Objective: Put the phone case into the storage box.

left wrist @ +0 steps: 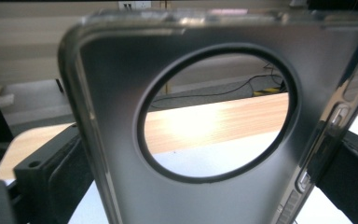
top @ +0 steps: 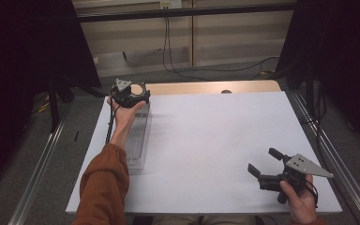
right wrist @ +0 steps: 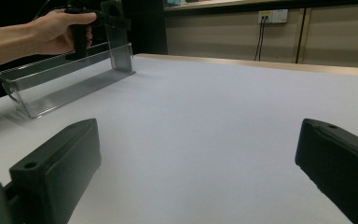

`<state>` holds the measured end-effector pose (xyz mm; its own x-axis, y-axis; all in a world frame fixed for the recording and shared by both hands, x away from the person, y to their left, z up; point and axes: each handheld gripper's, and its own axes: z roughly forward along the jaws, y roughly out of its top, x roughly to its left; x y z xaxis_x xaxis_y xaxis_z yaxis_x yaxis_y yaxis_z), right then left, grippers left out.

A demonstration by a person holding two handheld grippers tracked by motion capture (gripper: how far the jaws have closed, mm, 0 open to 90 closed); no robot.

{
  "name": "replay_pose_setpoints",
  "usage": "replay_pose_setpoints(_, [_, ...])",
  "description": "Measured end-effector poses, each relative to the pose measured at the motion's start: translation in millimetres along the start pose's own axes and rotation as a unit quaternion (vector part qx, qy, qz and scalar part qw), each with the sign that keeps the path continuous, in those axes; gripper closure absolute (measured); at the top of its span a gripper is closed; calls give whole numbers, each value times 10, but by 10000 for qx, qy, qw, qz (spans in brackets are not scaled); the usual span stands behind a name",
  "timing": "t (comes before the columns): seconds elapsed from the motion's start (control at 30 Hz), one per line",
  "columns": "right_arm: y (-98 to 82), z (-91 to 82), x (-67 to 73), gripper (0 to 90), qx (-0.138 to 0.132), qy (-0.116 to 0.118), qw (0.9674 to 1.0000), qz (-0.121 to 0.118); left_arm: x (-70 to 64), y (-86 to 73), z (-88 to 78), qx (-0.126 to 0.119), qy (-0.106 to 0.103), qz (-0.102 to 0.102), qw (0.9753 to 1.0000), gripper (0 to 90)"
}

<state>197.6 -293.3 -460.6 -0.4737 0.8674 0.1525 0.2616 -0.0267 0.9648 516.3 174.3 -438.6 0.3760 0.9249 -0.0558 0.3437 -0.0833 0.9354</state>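
- Two hand-held grippers are working over the white table (top: 215, 131): the left gripper (top: 130, 96) is standing a dark phone case (top: 138, 88) upright at the far end of a clear tray (top: 138, 140), at ten o'clock, apparently to slot it in.
- Its jaws are flanking the case's edges; whether the pads are pressing or just clear of them is too close to tell.
- Down at five o'clock, the right gripper (top: 262, 160) is idling with jaws spread on nothing, keeping out of the way.
- Up close, the case is blocking the tray's far end, and its foot is cut off.
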Motion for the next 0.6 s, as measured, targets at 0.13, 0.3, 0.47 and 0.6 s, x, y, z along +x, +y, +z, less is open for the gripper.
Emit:
replay_pose_setpoints(0.13, [0, -1, -1, 0, 1, -4, 10000, 17, -4, -9, -16, 81, -93, -61, 9999, 14])
replay_pose_setpoints(0.3, [1, 7, 12, 0, 3, 29, 10000, 10, -41, -53, 21, 201, -41, 106, 9997, 16])
replay_pose_setpoints(0.47, [-6, 7, -1, 0, 14, 41, 10000, -34, -103, -5, -44, 241, -67, 211, 9995, 18])
replay_pose_setpoints(0.6, [-11, 13, -2, 0, 42, 28, 10000, -58, -155, 41, -87, 46, -68, 350, 9994, 14])
